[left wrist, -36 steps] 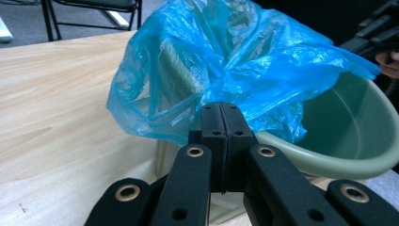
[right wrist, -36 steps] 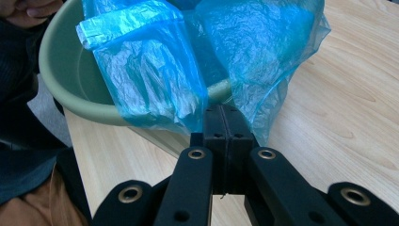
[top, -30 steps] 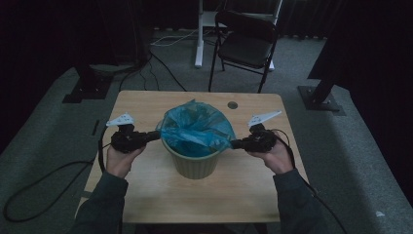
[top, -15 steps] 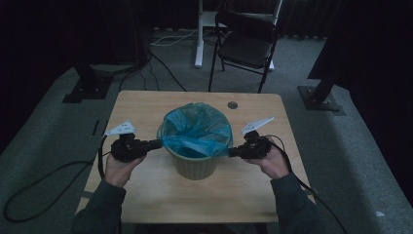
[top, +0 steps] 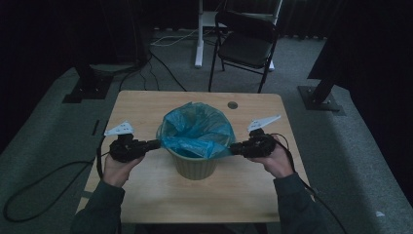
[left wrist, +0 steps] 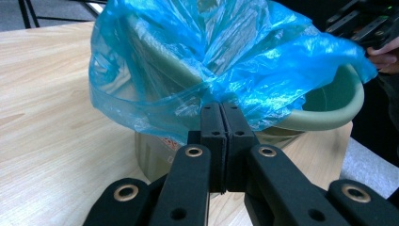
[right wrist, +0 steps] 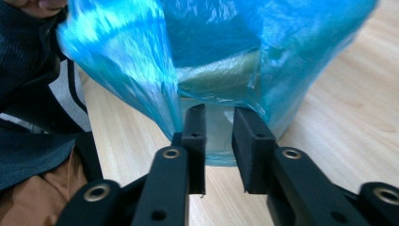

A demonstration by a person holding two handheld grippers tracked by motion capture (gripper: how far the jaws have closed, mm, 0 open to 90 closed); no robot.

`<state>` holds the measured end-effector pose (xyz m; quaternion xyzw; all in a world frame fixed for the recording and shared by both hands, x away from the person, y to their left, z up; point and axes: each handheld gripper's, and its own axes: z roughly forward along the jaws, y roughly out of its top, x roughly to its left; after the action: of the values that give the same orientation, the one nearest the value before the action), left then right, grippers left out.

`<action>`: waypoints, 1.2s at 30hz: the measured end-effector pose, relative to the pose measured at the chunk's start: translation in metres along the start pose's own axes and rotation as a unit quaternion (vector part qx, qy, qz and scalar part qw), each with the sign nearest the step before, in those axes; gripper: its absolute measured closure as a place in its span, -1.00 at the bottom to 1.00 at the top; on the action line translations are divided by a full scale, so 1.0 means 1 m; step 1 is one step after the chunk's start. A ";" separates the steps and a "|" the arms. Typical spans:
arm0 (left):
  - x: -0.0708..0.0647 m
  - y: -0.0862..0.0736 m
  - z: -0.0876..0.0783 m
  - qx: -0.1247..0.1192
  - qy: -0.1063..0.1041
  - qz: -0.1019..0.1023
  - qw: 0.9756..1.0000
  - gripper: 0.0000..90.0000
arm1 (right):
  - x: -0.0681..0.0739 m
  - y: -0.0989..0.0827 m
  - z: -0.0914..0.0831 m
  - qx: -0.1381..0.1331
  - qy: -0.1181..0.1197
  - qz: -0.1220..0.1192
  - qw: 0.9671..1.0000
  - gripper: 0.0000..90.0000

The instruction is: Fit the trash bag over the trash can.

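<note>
Left claw [left wrist: 221,117]: jaws pressed together, pinching a fold of the blue bag [left wrist: 226,61] at the near side of the bin rim. In the high view this claw [top: 155,144] meets the bag's left edge. Right claw [right wrist: 219,136]: its jaws have just been opening and now stand apart with a clear gap; the hanging bag film lies just beyond and partly between them, but the pads do not press on it. In the high view the right claw [top: 234,148] sits at the bag's right edge.

Green bin [top: 195,165]: upright near the middle of the wooden surface [top: 146,195], between the two claws. The bag [top: 195,129] lines the bin, with its top edge turned out over the rim and hanging down the outer wall on both sides.

A small dark round mark [top: 233,105] lies on the surface behind the bin. A folding chair [top: 246,46] stands on the floor beyond the surface.
</note>
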<state>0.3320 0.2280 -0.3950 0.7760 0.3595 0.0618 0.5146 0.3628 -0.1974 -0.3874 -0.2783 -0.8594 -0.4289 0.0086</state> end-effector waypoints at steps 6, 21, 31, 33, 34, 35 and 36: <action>0.000 0.002 -0.002 -0.003 0.004 0.002 1.000 0.96 | 0.001 0.004 -0.020 -0.043 -0.005 -0.005 0.999 0.53; 0.003 0.014 -0.012 -0.043 0.002 0.003 0.999 0.41 | -0.009 0.018 -0.019 -0.072 -0.045 0.018 0.996 0.46; 0.013 0.022 0.003 -0.053 -0.018 -0.031 0.998 0.30 | -0.013 0.022 -0.013 -0.068 -0.037 0.028 0.997 0.52; 0.011 0.021 0.005 -0.051 -0.025 -0.029 0.998 0.30 | -0.013 0.022 -0.012 -0.066 -0.037 0.029 0.997 0.55; 0.010 0.021 0.006 -0.050 -0.028 -0.028 0.998 0.30 | -0.013 0.022 -0.012 -0.066 -0.036 0.029 0.997 0.56; 0.009 0.020 0.007 -0.049 -0.031 -0.029 0.998 0.31 | -0.013 0.022 -0.012 -0.065 -0.036 0.030 0.997 0.58; 0.009 0.019 0.008 -0.049 -0.032 -0.029 0.998 0.32 | -0.013 0.022 -0.012 -0.063 -0.035 0.030 0.997 0.60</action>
<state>0.3515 0.2238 -0.3846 0.7405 0.3617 0.0394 0.5651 0.3816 -0.2019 -0.3670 -0.3186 -0.8214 -0.4723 -0.0260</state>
